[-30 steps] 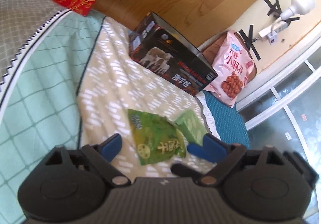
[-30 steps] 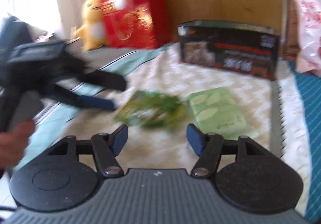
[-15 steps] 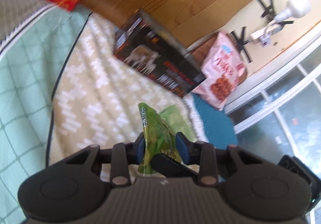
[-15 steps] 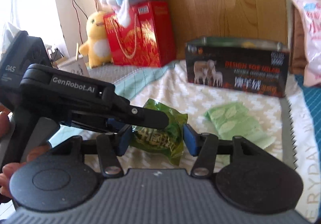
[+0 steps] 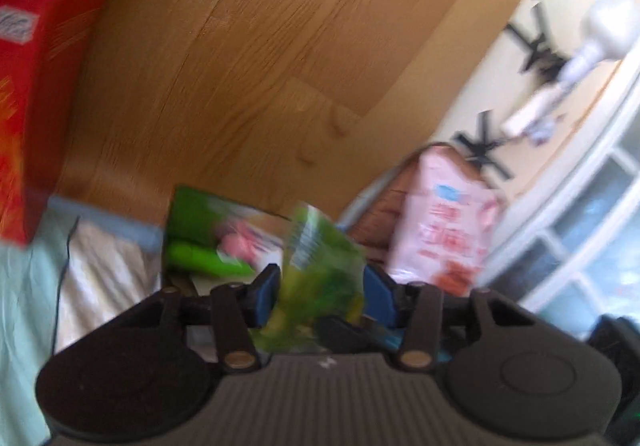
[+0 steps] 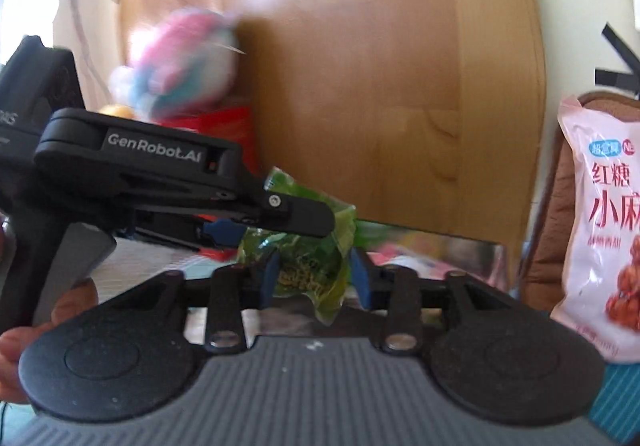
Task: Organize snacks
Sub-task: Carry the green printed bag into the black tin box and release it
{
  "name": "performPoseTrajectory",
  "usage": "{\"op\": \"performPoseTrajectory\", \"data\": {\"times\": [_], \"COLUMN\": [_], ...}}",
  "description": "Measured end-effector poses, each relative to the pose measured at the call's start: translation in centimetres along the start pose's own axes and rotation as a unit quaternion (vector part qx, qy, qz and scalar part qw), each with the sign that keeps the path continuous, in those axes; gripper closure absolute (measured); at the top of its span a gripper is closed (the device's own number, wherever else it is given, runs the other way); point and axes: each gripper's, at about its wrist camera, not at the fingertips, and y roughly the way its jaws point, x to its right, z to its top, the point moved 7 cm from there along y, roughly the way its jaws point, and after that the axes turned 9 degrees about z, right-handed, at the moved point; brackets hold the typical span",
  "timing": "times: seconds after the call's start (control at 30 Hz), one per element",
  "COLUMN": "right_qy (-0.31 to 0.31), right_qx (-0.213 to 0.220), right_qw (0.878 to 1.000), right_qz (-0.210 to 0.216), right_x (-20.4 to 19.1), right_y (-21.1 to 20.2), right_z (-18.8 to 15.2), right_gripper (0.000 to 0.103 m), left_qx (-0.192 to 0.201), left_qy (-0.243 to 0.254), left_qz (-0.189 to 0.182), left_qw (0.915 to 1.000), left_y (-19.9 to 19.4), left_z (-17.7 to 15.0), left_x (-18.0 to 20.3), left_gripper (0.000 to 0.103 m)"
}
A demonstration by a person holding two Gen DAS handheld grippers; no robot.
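Note:
A crumpled green snack bag point(image 5: 320, 270) hangs in the air between both pairs of blue pads. My left gripper point(image 5: 322, 296) has it between its pads, which touch it on both sides while its jaws are opening. My right gripper point(image 6: 316, 278) grips the same green bag point(image 6: 308, 266) from the other side, jaws closing on it. From the right wrist view, the left gripper point(image 6: 280, 228) reaches in from the left, held by a hand point(image 6: 48, 318). Just beyond the bag lie green and pink packs point(image 5: 208, 258) inside the open dark box point(image 6: 472, 246). The picture is blurred.
A big pink snack bag point(image 6: 600, 230) leans on a brown cushion at the right. A red gift bag point(image 5: 24, 106) stands at the left, with a plush toy point(image 6: 180, 62) on top. The wooden headboard point(image 5: 260, 66) closes off the back. Bedspread lies below.
The green bag lay on the bedspread between open jaws. Both grippers then closed on it and lifted it up and forward, toward the box by the headboard.

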Motion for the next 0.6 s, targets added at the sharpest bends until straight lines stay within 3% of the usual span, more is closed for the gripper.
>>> {"op": "performPoseTrajectory", "data": {"times": [0.07,0.13,0.17,0.27,0.37,0.43,0.5,0.57,0.6], "right_qy": [0.019,0.067,0.095,0.172,0.251,0.289,0.308,0.331,0.339], "right_qx": [0.003,0.028,0.044,0.057,0.055,0.050,0.042,0.041,0.039], "right_qw": [1.000,0.997,0.994,0.981,0.966,0.956,0.950,0.942,0.939], "right_qz": [-0.020,-0.030,-0.035,-0.062,-0.038,-0.016,-0.004,0.030,0.026], "right_x": [2.8,5.8,7.5,11.8,13.9,14.3,14.3,13.9,13.7], "right_y": [0.2,-1.3,-2.3,-3.7,-3.8,-3.3,-2.5,-1.7,-1.5], "right_z": [0.2,0.2,-0.1,-1.9,-4.2,-5.4,-6.3,-6.8,-7.0], "right_gripper": [0.057,0.053,0.048,0.047,0.046,0.044,0.042,0.037,0.037], "left_qx": [0.005,0.026,0.036,0.036,0.006,-0.001,-0.007,-0.005,-0.007], "left_qy": [-0.013,-0.033,-0.039,-0.046,-0.040,-0.015,0.000,-0.004,-0.010], "left_qz": [0.023,0.022,0.037,0.077,0.079,0.108,0.134,0.140,0.139], "left_qw": [0.9996,0.9989,0.9979,0.9954,0.9960,0.9940,0.9909,0.9901,0.9903], "left_y": [0.8,0.2,0.0,0.2,1.4,2.1,2.5,2.2,1.8], "left_z": [0.5,0.6,0.7,0.3,-0.9,-1.8,-2.7,-3.1,-3.2], "left_x": [-1.4,-3.0,-4.1,-6.0,-5.9,-5.2,-4.7,-4.5,-4.6], "left_gripper": [0.052,0.051,0.050,0.050,0.050,0.048,0.048,0.047,0.047]}}
